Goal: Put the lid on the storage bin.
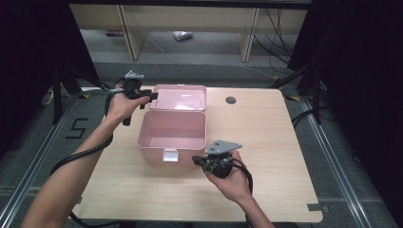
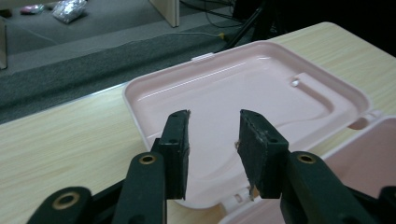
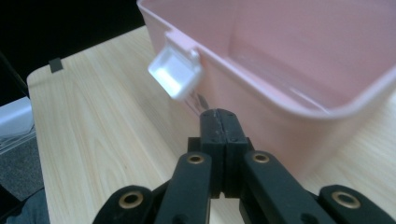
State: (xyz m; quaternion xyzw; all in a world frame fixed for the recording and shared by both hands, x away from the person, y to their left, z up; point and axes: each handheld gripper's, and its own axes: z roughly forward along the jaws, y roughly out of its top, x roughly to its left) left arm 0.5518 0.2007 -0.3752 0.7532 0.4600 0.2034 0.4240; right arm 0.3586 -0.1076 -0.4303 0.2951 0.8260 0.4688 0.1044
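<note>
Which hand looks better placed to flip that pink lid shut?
Left, probably. The left gripper hovers over the open lid with jaws apart, ready to catch its edge. The right gripper is shut, down by the box's front latch, far from the lid.

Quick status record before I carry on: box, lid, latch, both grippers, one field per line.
box: pink box on the wooden table, open, nothing seen inside
lid: lid swung fully back, lying flat on the table behind the box, inner side up
latch: white latch on the front wall, hanging loose
left gripper: left gripper above the lid's near edge by the hinge, jaws apart, nothing between them
right gripper: right gripper at the box's front wall just beside the latch, jaws shut on nothing
</note>
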